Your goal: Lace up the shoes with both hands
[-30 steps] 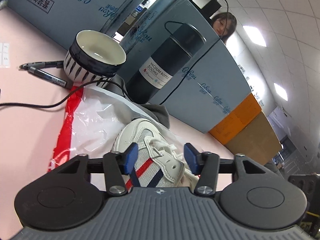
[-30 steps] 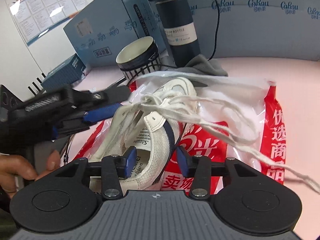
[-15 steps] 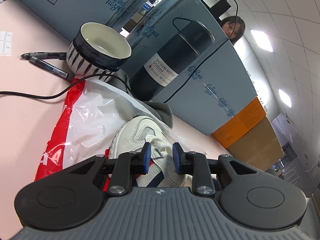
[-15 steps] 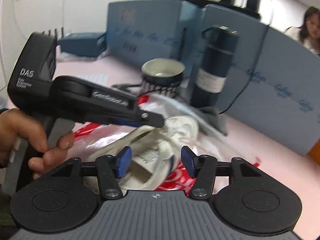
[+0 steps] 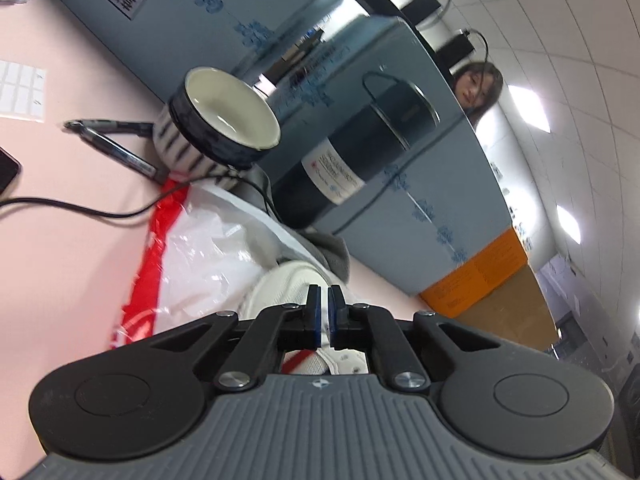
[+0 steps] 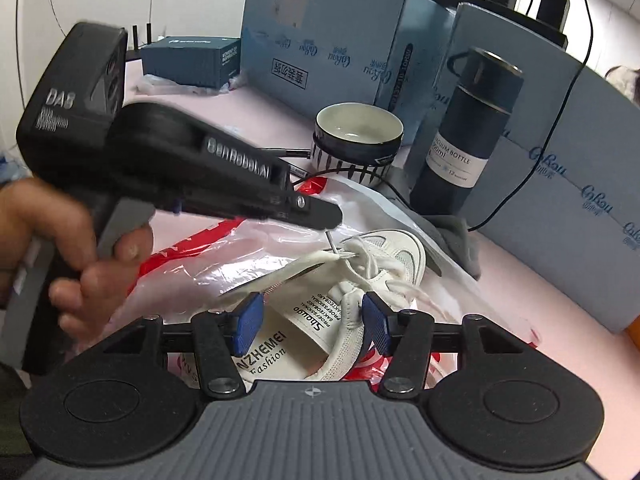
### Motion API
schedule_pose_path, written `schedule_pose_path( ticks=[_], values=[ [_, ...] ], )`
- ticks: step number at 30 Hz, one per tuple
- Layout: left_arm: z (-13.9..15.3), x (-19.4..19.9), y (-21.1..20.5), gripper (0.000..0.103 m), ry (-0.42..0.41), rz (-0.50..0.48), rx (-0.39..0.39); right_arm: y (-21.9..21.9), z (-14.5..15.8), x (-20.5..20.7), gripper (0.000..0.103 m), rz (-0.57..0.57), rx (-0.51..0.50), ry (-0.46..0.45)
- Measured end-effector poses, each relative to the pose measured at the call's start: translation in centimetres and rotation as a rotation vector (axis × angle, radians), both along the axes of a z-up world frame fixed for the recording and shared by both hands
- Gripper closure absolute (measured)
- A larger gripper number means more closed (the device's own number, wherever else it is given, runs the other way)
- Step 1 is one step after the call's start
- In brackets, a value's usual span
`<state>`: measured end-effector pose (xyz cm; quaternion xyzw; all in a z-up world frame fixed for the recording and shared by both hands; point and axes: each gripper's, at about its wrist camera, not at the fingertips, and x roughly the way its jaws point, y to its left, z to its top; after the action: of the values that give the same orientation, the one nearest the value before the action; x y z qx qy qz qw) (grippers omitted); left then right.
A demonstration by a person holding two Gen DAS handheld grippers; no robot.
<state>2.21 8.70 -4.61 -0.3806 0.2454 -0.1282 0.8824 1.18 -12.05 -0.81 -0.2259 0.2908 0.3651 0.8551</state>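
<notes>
A white sneaker (image 6: 384, 272) with red and navy stripes lies on a red and white plastic bag (image 6: 256, 248), toe pointing away. Its white lace (image 6: 316, 260) is loose over the tongue. My left gripper (image 5: 324, 312) is shut, with the tip of the lace pinched between its blue pads; in the right wrist view its fingertips (image 6: 324, 216) sit just above the lace end. The sneaker shows in the left wrist view (image 5: 280, 288) behind the fingers. My right gripper (image 6: 314, 320) is open over the shoe's heel opening, holding nothing.
A striped bowl (image 6: 358, 136) and a dark vacuum bottle (image 6: 468, 128) stand behind the shoe, with a grey cloth (image 6: 456, 236) beside it. Blue cardboard boxes (image 6: 332, 48) line the back. Pens (image 5: 116, 148) and a black cable (image 5: 80, 208) lie on the pink table (image 5: 60, 264).
My left gripper has closed from wide open to shut on the lace tip and lifted slightly. My right gripper stayed open and drew back behind the shoe's heel.
</notes>
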Motion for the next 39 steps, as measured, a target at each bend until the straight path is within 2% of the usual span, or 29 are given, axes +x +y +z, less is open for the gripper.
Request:
schedule_pose_path(
  ticks=[5, 7, 10, 14, 16, 23, 28, 29, 31, 33, 35, 37, 39],
  values=[
    [-0.2, -0.6, 0.9, 0.100, 0.015, -0.014, -0.073, -0.1, -0.1, 0.2, 0.050, -0.031, 0.019, 0.010],
    [-0.4, -0.7, 0.6, 0.092, 0.019, -0.028, -0.081, -0.3, -0.1, 0.2, 0.050, -0.060, 0.043, 0.025],
    [-0.2, -0.6, -0.3, 0.089, 0.003, -0.060, -0.047, -0.9, -0.2, 0.3, 0.048, -0.100, 0.087, 0.065],
    [-0.3, 0.0, -1.6, 0.086, 0.021, -0.070, 0.022, -1.5, -0.3, 0.5, 0.048, -0.141, 0.109, 0.092],
    [-0.7, 0.3, -1.9, 0.086, 0.047, -0.069, 0.038, -1.7, -0.4, 0.6, 0.048, -0.158, 0.104, 0.091],
    [-0.5, 0.2, -1.9, 0.086, 0.038, -0.045, 0.060, -2.3, -1.0, 1.7, 0.048, -0.202, 0.108, 0.159],
    [-0.3, 0.0, -2.0, 0.064, 0.019, -0.055, 0.065, -3.0, -1.1, 2.0, 0.048, -0.237, 0.127, 0.213],
    [-0.4, 0.1, -2.1, 0.064, 0.021, -0.053, 0.063, -3.0, -1.2, 2.1, 0.047, -0.244, 0.128, 0.221],
    [-0.7, 0.4, -2.2, 0.064, 0.025, -0.047, 0.058, -3.2, -1.3, 2.3, 0.041, -0.257, 0.132, 0.236],
    [-0.8, 0.5, -2.1, 0.065, 0.015, -0.042, 0.048, -3.3, -1.6, 2.7, 0.040, -0.267, 0.140, 0.250],
    [-0.9, 0.5, -2.1, 0.073, 0.001, -0.049, 0.033, -3.4, -1.9, 2.9, 0.039, -0.271, 0.154, 0.266],
    [-0.9, 0.5, -2.3, 0.093, -0.011, -0.065, 0.029, -3.5, -2.3, 3.3, 0.034, -0.270, 0.177, 0.290],
    [-0.9, 0.5, -2.3, 0.097, -0.008, -0.069, 0.027, -3.6, -2.8, 3.9, 0.027, -0.268, 0.204, 0.320]
  ],
)
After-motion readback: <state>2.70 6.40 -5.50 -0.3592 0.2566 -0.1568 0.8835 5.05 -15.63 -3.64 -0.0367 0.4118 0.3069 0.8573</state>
